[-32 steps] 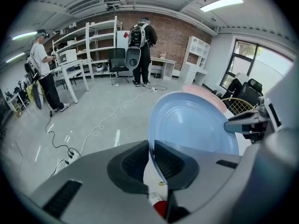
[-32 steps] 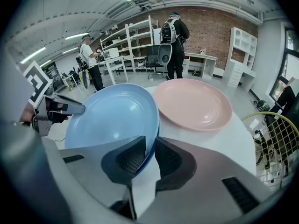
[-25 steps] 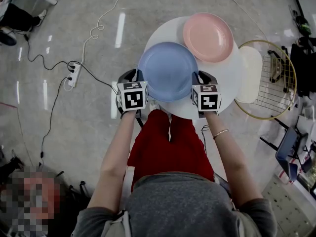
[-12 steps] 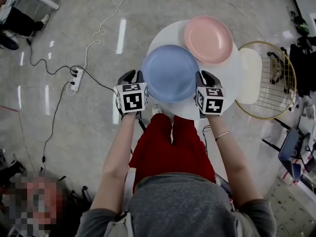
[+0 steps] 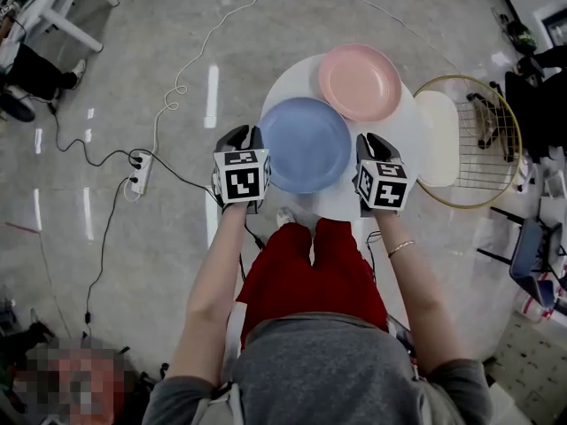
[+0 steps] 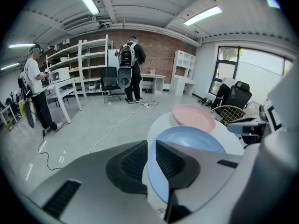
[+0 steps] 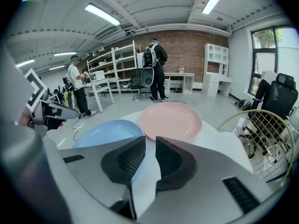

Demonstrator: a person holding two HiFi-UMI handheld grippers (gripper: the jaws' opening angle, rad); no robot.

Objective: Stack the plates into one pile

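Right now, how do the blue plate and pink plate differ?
The blue plate is gripped at its rim by the left gripper, whose jaws have just been closing on it, and the right gripper; the pink plate lies on the white table. The blue plate is nearer the person than the pink plate. Both are round and empty.

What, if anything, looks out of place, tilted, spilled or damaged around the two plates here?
Nothing stands out. The blue plate and the pink plate both look whole, and nothing is spilled on the round white table.
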